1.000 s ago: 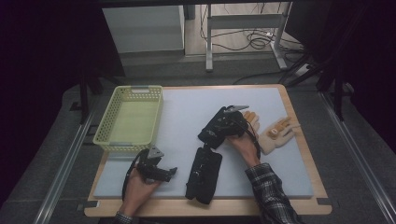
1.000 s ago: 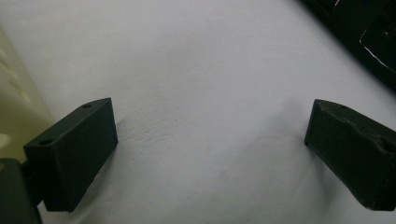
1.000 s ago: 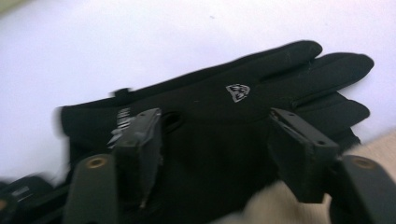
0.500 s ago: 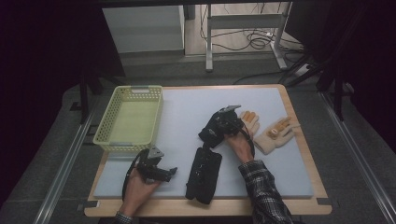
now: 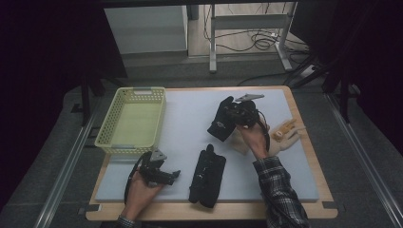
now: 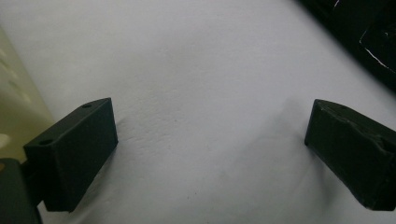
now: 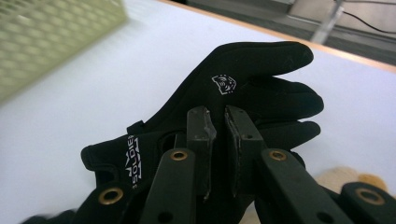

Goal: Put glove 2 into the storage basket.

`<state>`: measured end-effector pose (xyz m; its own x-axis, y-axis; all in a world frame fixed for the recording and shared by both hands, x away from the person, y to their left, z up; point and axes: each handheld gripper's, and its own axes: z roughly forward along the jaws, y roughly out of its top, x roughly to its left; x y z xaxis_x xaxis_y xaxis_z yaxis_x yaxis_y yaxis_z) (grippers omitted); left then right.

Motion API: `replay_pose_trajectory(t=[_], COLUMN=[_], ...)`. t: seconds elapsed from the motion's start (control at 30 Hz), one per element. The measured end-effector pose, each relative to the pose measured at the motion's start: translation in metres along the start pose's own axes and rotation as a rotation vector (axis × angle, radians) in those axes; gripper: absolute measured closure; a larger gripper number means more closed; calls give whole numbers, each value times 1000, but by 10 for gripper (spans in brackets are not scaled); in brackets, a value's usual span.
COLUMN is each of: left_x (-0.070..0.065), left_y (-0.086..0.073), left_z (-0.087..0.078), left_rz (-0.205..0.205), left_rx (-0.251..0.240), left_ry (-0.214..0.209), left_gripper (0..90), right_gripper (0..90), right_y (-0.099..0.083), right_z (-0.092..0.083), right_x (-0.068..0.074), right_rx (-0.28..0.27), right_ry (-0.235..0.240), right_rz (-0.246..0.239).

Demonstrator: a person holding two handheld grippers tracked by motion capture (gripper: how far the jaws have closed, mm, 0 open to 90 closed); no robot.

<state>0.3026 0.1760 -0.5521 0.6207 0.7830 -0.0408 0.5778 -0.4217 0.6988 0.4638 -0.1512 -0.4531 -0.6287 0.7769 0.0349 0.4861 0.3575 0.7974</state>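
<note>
- While your left gripper rests at the near edge of the white mat, its jaws stand wide with nothing between them.
- Two black fabric gloves: one lies flat just beside it; the other hangs above the mat, pinched in your right gripper, whose jaws have just closed.
- One tan glove lies right.
- One yellow-green plastic mesh basket sits far left, holding nothing.

I read "SOLDIER" in white letters on the cuff of the black glove, lower left of the right gripper view; a small white animal-head emblem sits above it.
</note>
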Motion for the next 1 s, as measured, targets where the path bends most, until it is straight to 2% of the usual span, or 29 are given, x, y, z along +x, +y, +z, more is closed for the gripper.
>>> replay_pose_trajectory(t=[0.23,0.47,0.67,0.77,0.83,0.93,1.0], left_x=[0,0,0,0,0,0,0], left_y=[0,0,0,0,0,0,0], left_z=[0,0,0,0,0,0,0], left_rz=[3,-4,-6,-3,-6,-1,-2], left_rx=[0,-5,-5,-4,-5,-2,-2], left_ry=[1,1,0,2,1,1,1], left_gripper=[28,28,28,28,29,29,29], right_gripper=[798,796,790,782,751,608,482], right_y=[-1,-26,-56,-75,-89,-108,-118], right_z=[-36,-65,-73,-69,-64,-58,-54], right_x=[36,75,105,117,124,132,135], right_rx=[-18,3,22,41,41,48,74], right_ry=[141,290,331,313,285,238,240], right_rz=[-57,-76,-95,-101,-119,-146,-148])
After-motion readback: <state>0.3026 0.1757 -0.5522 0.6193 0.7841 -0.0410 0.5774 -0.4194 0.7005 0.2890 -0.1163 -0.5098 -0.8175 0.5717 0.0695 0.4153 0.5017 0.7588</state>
